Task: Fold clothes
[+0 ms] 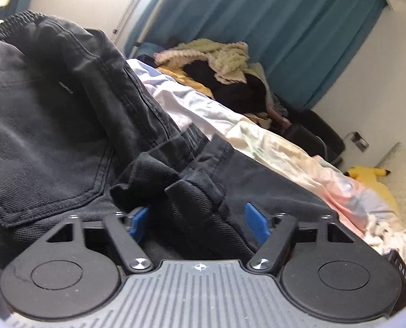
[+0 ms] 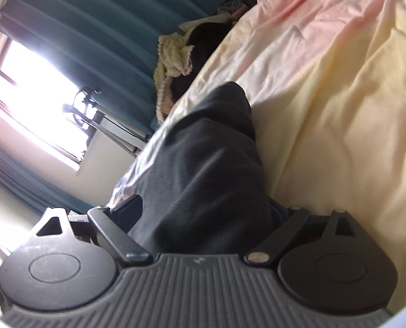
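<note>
Black jeans (image 1: 66, 114) are seen bunched between the parted blue pads of the left hand-held gripper (image 1: 200, 218), untouched. Dark fabric (image 2: 203, 169) fills the right hand-held gripper (image 2: 205, 218); its grip cannot be told.

The jeans (image 1: 66, 114) lie on the bed (image 1: 271, 142), rising ahead and to the left of the left tool (image 1: 197, 218), with a folded edge of them between its fingers. Beyond the jeans, farther along the bed, sits a pile of clothes (image 1: 216, 65), with the curtain (image 1: 285, 27) behind it. A garment (image 2: 203, 169) runs forward from the right tool (image 2: 203, 218), bed to its right, window (image 2: 33, 95) at left.
</note>
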The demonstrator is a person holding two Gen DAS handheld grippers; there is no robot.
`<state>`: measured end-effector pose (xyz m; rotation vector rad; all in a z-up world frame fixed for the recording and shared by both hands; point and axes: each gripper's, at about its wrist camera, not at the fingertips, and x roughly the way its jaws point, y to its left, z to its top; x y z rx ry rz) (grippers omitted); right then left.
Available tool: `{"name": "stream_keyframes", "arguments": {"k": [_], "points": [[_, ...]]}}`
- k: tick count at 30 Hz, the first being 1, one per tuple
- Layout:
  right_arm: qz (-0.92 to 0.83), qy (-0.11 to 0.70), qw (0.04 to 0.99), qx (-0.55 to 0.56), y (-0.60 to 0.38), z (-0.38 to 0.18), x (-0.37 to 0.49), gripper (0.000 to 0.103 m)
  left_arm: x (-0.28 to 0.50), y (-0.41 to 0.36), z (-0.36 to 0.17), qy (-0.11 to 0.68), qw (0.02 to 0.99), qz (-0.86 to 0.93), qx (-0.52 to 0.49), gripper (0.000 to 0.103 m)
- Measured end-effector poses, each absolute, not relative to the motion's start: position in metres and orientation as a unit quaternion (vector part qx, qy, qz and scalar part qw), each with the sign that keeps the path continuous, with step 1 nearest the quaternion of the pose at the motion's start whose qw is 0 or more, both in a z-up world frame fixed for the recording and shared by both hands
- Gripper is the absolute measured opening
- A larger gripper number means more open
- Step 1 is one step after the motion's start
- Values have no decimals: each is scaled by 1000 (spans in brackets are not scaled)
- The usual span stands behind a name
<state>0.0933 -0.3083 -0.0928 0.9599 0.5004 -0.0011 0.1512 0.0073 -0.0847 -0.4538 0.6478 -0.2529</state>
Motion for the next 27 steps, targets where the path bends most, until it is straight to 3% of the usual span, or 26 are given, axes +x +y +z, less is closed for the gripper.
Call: {"name": "stream_keyframes", "arguments": {"k": [2,3,4,12,16,20,25,27], "points": [[-1,240,861,449,-306,-93,94,91,150,12,-85,313,913,-113,-236,26],[0,240,862,447,-305,-94,94,91,149,15,-86,313,911,-113,-246,17],[0,239,862,447,-305,-94,94,91,148,16,-84,309,910,-115,-253,13],[9,201,850,487,-311,-84,71,89,85,30,-56,289,904,-68,-307,12],[7,229,850,475,-308,-86,71,89,104,40,-87,346,876,-47,-332,13],[11,260,857,445,-298,-94,83,88,108,30,-83,339,890,-51,-302,14],[85,179,884,422,-286,-60,80,87,107,34,-86,340,887,-51,-308,14],[72,188,886,419,-285,-61,86,86,111,33,-86,341,888,-53,-305,17]]}}
